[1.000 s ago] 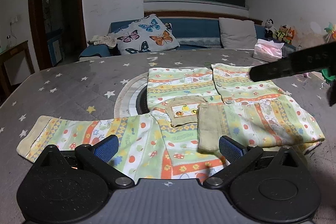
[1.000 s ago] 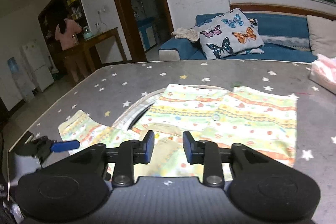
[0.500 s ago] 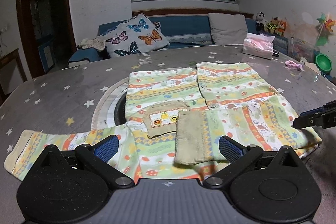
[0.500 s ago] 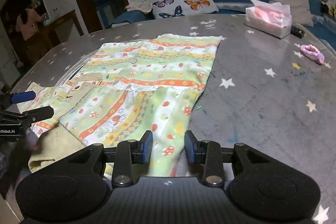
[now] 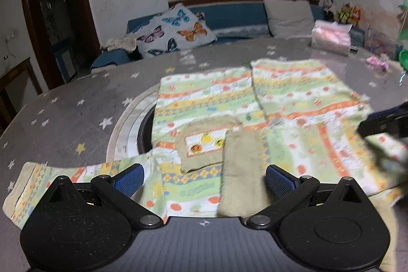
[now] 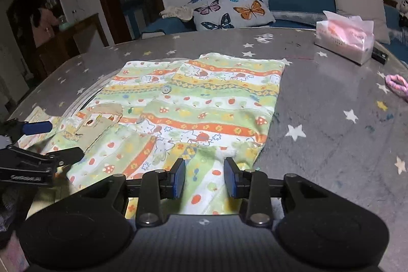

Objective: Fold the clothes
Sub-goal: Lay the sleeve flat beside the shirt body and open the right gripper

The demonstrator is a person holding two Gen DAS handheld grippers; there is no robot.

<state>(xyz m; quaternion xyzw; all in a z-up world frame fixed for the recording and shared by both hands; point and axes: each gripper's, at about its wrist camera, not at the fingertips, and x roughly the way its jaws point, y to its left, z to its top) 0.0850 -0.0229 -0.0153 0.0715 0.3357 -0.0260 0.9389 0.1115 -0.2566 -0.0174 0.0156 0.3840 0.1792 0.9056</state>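
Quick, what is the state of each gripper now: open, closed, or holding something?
Left gripper: open wide, holding nothing, above the shirt.
Right gripper: jaws partly open, nothing gripped; shirt cloth lies below them.

Both wrist cameras low and close, tilted down, sharing the patterned shirt [image 5: 255, 106] (overlapping views)

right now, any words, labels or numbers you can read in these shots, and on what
None can be read for sure.
Left gripper: white lettering on its arm, too blurred to read.
Shirt: green lettering on a pale band, too blurred to read.
Tissue pack: faint print on the wrapper, too small to read.
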